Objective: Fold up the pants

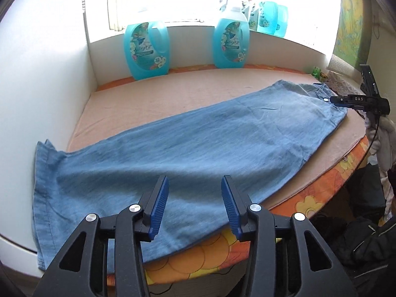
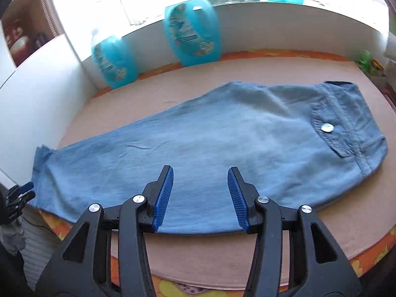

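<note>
Light blue denim pants (image 1: 188,148) lie flat, folded lengthwise, across a peach pad (image 1: 173,99). The hem end (image 1: 44,173) is at the left and the waistband with its metal button (image 2: 326,127) at the right. My left gripper (image 1: 195,185) hovers over the leg near the hem, jaws open, nothing between the blue pads. My right gripper (image 2: 200,173) hangs over the near edge of the pants (image 2: 210,143) at mid-length, jaws open and empty. In the left wrist view the right gripper (image 1: 346,100) shows at the waistband end. The left gripper (image 2: 23,190) appears by the hem in the right wrist view.
Two turquoise detergent bottles (image 1: 147,49) (image 1: 231,42) stand at the back under the window, with more on the sill (image 1: 272,18). A white wall (image 1: 44,74) bounds the left side. An orange flowered cover (image 1: 309,203) edges the pad. A dark jacket (image 1: 366,242) lies lower right.
</note>
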The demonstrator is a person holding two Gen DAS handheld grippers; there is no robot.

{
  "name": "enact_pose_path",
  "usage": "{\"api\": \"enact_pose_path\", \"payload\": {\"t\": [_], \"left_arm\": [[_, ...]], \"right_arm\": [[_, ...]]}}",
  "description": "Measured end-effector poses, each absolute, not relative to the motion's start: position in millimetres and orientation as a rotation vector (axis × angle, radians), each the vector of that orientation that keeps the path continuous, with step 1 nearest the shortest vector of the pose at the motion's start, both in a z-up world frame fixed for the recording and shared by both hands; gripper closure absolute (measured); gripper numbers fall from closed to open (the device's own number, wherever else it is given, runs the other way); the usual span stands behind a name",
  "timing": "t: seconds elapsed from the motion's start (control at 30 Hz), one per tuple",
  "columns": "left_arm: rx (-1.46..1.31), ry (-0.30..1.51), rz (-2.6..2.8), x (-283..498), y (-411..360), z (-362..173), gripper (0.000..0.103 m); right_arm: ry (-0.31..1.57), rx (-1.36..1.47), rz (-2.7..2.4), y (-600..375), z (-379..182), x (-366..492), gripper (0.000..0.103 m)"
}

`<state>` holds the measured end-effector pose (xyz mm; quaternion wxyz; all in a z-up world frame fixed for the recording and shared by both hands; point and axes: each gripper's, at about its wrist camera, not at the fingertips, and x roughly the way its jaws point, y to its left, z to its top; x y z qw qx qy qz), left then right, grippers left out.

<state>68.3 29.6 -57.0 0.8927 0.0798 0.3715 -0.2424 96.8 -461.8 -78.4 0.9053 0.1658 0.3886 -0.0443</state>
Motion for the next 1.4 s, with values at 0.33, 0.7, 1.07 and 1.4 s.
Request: {"api": "enact_pose_path", "payload": {"t": [0.33,0.7,1.07,1.4], "left_arm": [[0.303,0.730,-0.774,94.9,-107.4,-54.8,0.048],[0.415,0.717,-1.090,91.9,-273.5,-61.6,0.042],[0.261,0.858,-0.938,254.7,-352.1,-66.8,0.042],[0.114,1.047,-0.964,351.9,-390.5,-118.4,0.041]], "right_arm": [[0.765,0.710,-0.432,-644.1,-104.4,52.1,0.051],[0.761,0.905,-0.448,-697.5,-127.5,54.0,0.049],[0.751,0.892,-0.420,-691.9,-131.5,56.8,0.040],[0.713,0.850,-0.423,-684.1,-132.8,66.1,0.038]]}}
